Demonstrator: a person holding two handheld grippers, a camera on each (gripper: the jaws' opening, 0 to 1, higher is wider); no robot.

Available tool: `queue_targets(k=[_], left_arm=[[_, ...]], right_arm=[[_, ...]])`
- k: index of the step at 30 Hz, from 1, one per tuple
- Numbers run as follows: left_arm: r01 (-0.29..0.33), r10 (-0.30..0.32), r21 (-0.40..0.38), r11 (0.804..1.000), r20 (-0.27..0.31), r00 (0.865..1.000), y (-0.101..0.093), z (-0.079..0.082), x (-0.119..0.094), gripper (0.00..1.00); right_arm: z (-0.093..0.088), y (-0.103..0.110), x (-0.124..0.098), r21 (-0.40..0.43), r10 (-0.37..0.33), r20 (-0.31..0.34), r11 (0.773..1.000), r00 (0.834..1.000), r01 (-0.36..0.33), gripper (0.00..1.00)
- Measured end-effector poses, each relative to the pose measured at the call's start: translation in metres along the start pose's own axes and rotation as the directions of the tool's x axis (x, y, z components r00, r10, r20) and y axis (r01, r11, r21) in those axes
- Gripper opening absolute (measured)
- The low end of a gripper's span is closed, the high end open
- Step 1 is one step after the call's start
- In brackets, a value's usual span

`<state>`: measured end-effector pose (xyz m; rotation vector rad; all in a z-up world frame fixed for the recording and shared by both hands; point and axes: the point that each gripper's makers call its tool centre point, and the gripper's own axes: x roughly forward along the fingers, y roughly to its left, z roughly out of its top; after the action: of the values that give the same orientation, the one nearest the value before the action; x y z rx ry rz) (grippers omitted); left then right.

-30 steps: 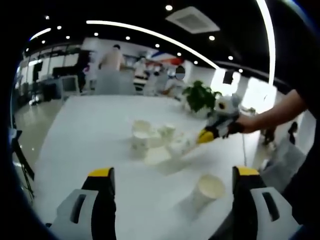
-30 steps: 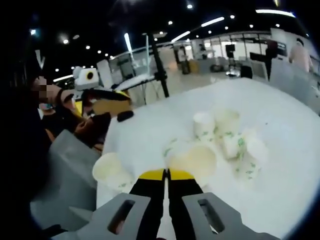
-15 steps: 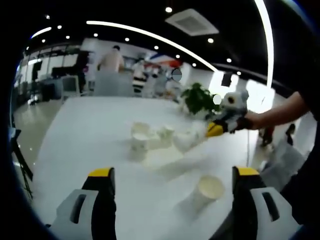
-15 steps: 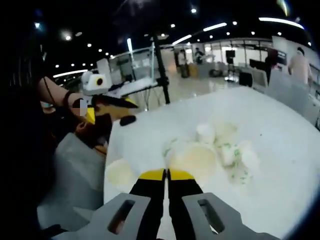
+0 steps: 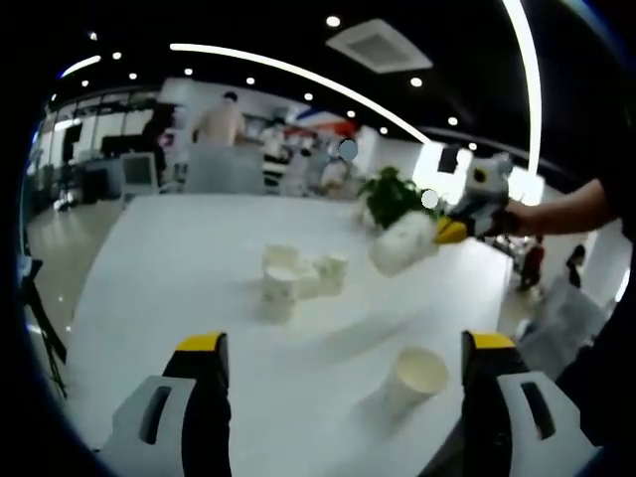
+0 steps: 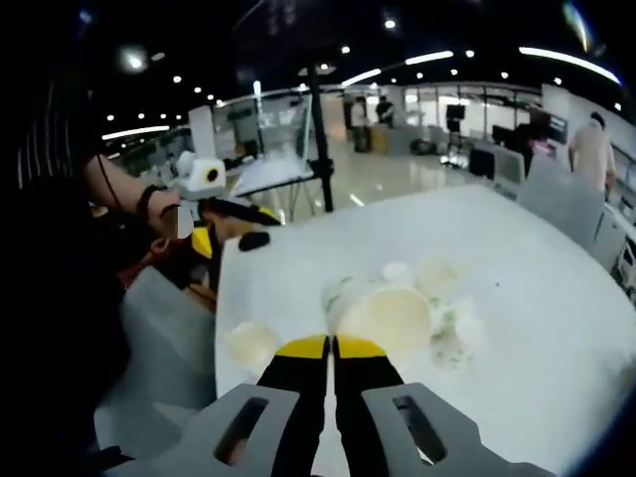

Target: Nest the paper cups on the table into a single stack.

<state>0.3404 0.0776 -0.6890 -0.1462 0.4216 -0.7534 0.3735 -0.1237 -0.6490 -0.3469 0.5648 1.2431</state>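
My left gripper (image 5: pixel 345 343) is open, its jaws wide apart above the white table (image 5: pixel 169 238) with nothing between them. A single paper cup (image 5: pixel 417 376) stands just ahead of its right jaw. A cluster of several paper cups (image 5: pixel 293 278) stands at mid-table. My right gripper (image 5: pixel 454 231) comes in from the right, shut on a tilted paper cup (image 5: pixel 402 243) held in the air above the table. In the right gripper view that gripper (image 6: pixel 331 346) pinches the rim of the held cup (image 6: pixel 383 316), which hides part of the cluster (image 6: pixel 442 318). The single cup (image 6: pixel 250 343) and left gripper (image 6: pixel 231 214) lie to the left.
A potted plant (image 5: pixel 393 194) stands at the table's far right edge. People stand at the back (image 5: pixel 224 119). A dark pole (image 6: pixel 320 139) rises beyond the table's far edge. The person's arm (image 5: pixel 566 209) reaches in from the right. The near table edge (image 6: pixel 214 328) runs by the single cup.
The right gripper has lifted its cup off the table, away from the cluster, and raised it up and to the right in the left gripper view. The left gripper stays still and open.
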Motion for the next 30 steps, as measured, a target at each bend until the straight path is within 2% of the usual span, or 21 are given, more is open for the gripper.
queue_targets(k=[1,2,3,4,10,13,18,22,28,30], left_arm=[[0.0,0.0,0.003,1.0,0.0,1.0,0.0,0.0,0.0,0.97],[0.001,-0.001,0.002,1.0,-0.002,1.0,0.0,-0.001,0.0,0.97],[0.002,-0.002,0.0,1.0,-0.004,1.0,0.0,-0.001,0.0,0.97],[0.003,-0.003,-0.003,1.0,-0.003,1.0,-0.001,-0.001,0.001,0.97],[0.009,-0.009,-0.005,1.0,0.002,1.0,-0.002,-0.002,0.001,0.97],[0.008,-0.008,-0.013,1.0,0.006,1.0,-0.001,-0.002,-0.001,0.97],[0.0,0.0,-0.007,1.0,0.01,1.0,0.001,-0.004,-0.005,0.97],[-0.003,0.003,-0.014,1.0,0.017,1.0,0.001,-0.004,-0.008,0.97],[-0.004,0.005,-0.016,1.0,0.019,1.0,0.002,-0.006,-0.009,0.97],[-0.007,0.008,-0.016,1.0,0.023,1.0,0.002,-0.005,-0.009,0.97]], right_arm=[[-0.002,0.0,-0.002,-0.019,0.0,-0.029,1.0,1.0,0.0,0.0],[0.0,-0.002,-0.005,-0.084,-0.018,-0.065,0.996,0.998,0.012,0.0],[0.006,-0.001,-0.007,-0.106,-0.016,-0.062,0.994,0.998,0.01,0.0],[0.011,0.002,-0.008,-0.092,-0.007,-0.054,0.996,0.999,0.002,0.0],[0.033,0.011,-0.02,-0.159,-0.001,-0.076,0.987,0.997,-0.012,0.0],[0.041,0.016,-0.025,-0.238,-0.007,-0.108,0.971,0.994,-0.019,0.0],[0.05,0.031,-0.027,-0.295,0.026,-0.129,0.953,0.991,-0.064,0.0],[0.05,0.038,-0.024,-0.302,0.028,-0.147,0.951,0.989,-0.072,0.0],[0.044,0.051,-0.021,-0.378,0.025,-0.218,0.92,0.976,-0.108,0.0],[0.043,0.055,-0.019,-0.383,0.03,-0.227,0.916,0.973,-0.118,0.0]])
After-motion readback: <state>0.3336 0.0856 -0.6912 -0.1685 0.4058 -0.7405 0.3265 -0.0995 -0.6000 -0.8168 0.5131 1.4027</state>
